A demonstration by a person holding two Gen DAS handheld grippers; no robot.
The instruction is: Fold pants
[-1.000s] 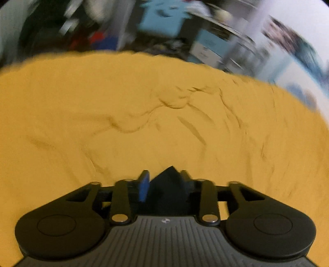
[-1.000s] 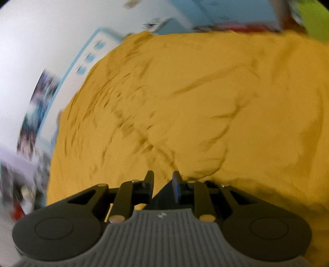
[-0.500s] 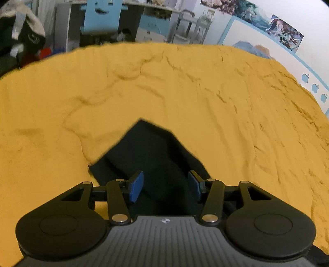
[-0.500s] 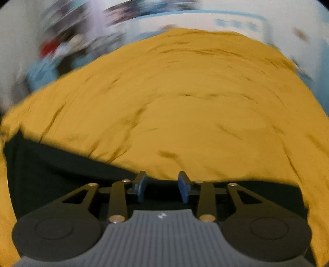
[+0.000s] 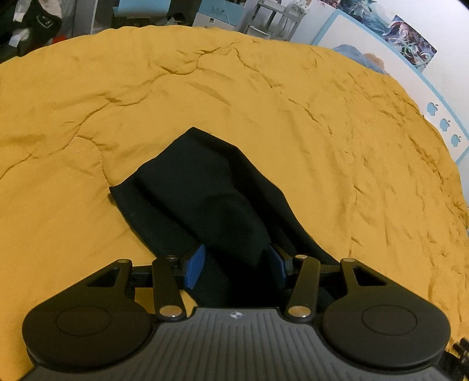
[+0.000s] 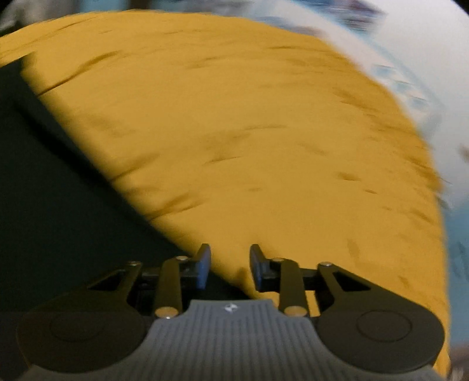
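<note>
The black pants (image 5: 202,193) lie on the yellow bedspread (image 5: 263,102), folded over themselves, with a pointed corner toward the far side. My left gripper (image 5: 236,265) is open just above the near end of the pants, its blue pads either side of a fold, holding nothing. In the blurred right wrist view the pants (image 6: 49,187) fill the left side. My right gripper (image 6: 230,263) is open and empty at the pants' right edge, over the bedspread (image 6: 263,146).
The bed's far edge borders cluttered furniture and dark clothes (image 5: 32,20) at the back left. A white wall with a blue border and posters (image 5: 410,49) runs along the right side of the bed.
Both grippers were shut on the pants a second ago, then opened and let go. The left gripper has drawn back, showing more of the pants. The right gripper swung right, still blurred.
</note>
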